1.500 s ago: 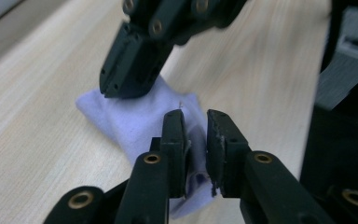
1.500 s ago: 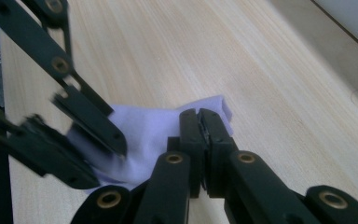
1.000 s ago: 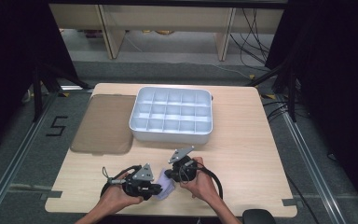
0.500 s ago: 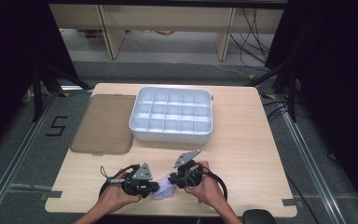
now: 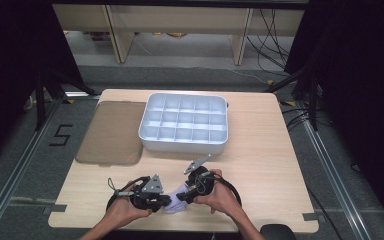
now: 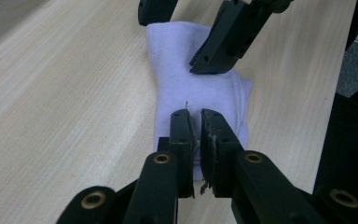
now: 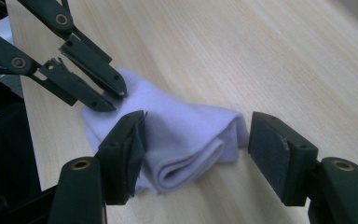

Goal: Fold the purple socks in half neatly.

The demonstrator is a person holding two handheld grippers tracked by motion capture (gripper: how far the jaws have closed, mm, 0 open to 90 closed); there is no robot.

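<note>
A folded pale lavender cloth (image 5: pixel 175 204) lies on the wooden table near its front edge, between my two grippers. My left gripper (image 6: pixel 195 123) is shut on one end of the cloth (image 6: pixel 200 88), with fabric pinched between its pads. My right gripper (image 7: pixel 196 122) faces it from the other side, and its jaws have just been opening. They now stand wide on either side of the cloth's folded end (image 7: pixel 186 140) without pressing on it. In the high view the left gripper (image 5: pixel 167 202) and right gripper (image 5: pixel 184 196) nearly meet over the cloth.
A white tray (image 5: pixel 184 145) with several empty compartments stands at the table's middle, beyond the grippers. A brown mat (image 5: pixel 111 132) lies to its left. The table's front edge runs just behind the hands. A black cable (image 5: pixel 232 190) loops beside the right hand.
The right gripper's jaws have spread apart and let go of the cloth's folded end. The left gripper has kept still, holding its end.
</note>
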